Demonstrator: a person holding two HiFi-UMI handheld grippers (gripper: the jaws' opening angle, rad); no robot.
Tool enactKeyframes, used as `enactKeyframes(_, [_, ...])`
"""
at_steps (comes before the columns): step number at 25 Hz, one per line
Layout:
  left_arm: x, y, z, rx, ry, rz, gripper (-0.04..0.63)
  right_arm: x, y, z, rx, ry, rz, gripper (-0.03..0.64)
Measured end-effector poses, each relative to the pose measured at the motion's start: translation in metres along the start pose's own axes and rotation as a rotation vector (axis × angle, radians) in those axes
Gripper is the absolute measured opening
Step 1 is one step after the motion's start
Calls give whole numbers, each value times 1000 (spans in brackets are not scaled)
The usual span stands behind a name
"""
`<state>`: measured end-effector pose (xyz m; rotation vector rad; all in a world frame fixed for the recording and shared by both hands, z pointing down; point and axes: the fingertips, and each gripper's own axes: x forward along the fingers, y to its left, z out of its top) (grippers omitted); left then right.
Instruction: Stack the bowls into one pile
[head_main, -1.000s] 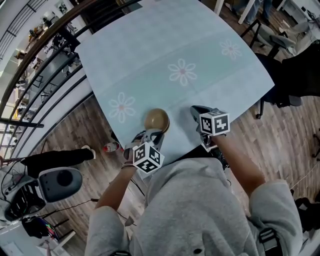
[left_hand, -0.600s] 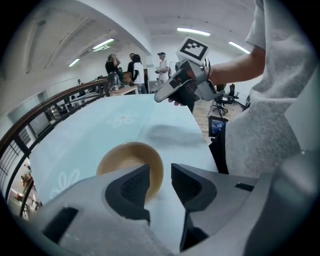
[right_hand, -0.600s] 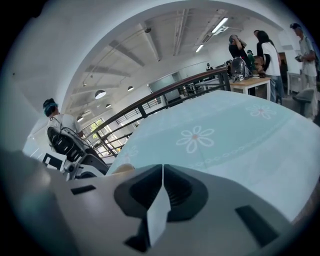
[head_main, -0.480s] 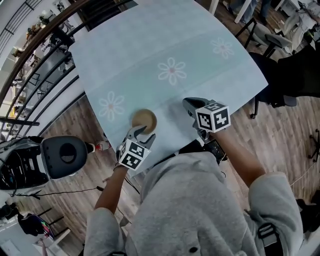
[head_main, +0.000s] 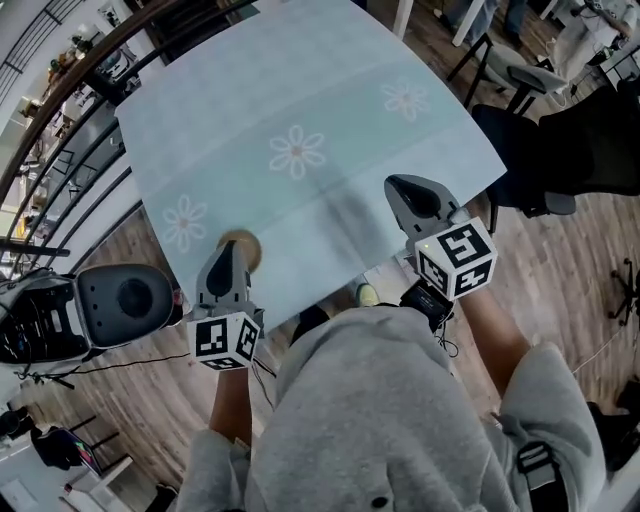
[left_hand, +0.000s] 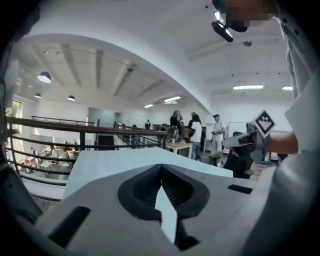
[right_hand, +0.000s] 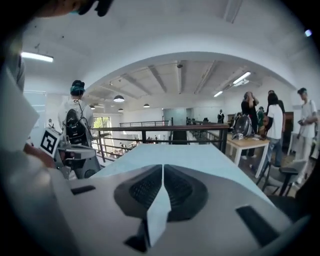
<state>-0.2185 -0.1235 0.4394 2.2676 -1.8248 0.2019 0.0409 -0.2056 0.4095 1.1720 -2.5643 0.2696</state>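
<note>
Both my grippers have come up off the table since a second ago. Then, my left jaws sat at the bowl's rim and my right jaws lay low over the cloth.

1. Left gripper (head_main: 228, 250) (left_hand: 161, 169): the jaws have just been closing and now meet tip to tip with nothing between them. They point roughly level across the room.

2. Right gripper (head_main: 402, 185) (right_hand: 163, 170): the jaws are together and empty, also pointing roughly level. Its marker cube shows far to the right of my left jaws in the left gripper view.

3. Tan round bowl (head_main: 248, 247): it sits on the cloth near the table's near edge. In the head view it lies just past my left jaws' tips and is partly covered by them. It is well apart from my right jaws, off to their left. I cannot tell whether it is one bowl or several nested.

4. Pale blue-green tablecloth with white daisy prints (head_main: 300, 90) (right_hand: 175, 152): it is spread ahead of and below both pairs of jaws.

5. Black metal railing (left_hand: 75, 131) (right_hand: 165, 130): it runs beyond the table, ahead of my right jaws and to the left of my left jaws.

6. Standing people (left_hand: 195, 132) (right_hand: 272, 120): they are far ahead, right of both pairs of jaws, by a pale wooden table (right_hand: 247, 142).

7. Black chair (head_main: 560, 150): it stands on the wooden floor, right of my right jaws.
</note>
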Motion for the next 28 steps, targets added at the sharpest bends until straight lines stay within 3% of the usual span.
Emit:
enactKeyframes(3, [-4,-13,17,-13,-53,96,20,-24,-11,-1,-5,-54,-25,32])
enactKeyframes(14, [-20,-83,12,10,-75,196,20,-75,-41,-32,43,-82,24,32])
enactKeyframes(28, [-39,-111,16,27,-69,217,20,-82,-26,-54,76,-46,97,32])
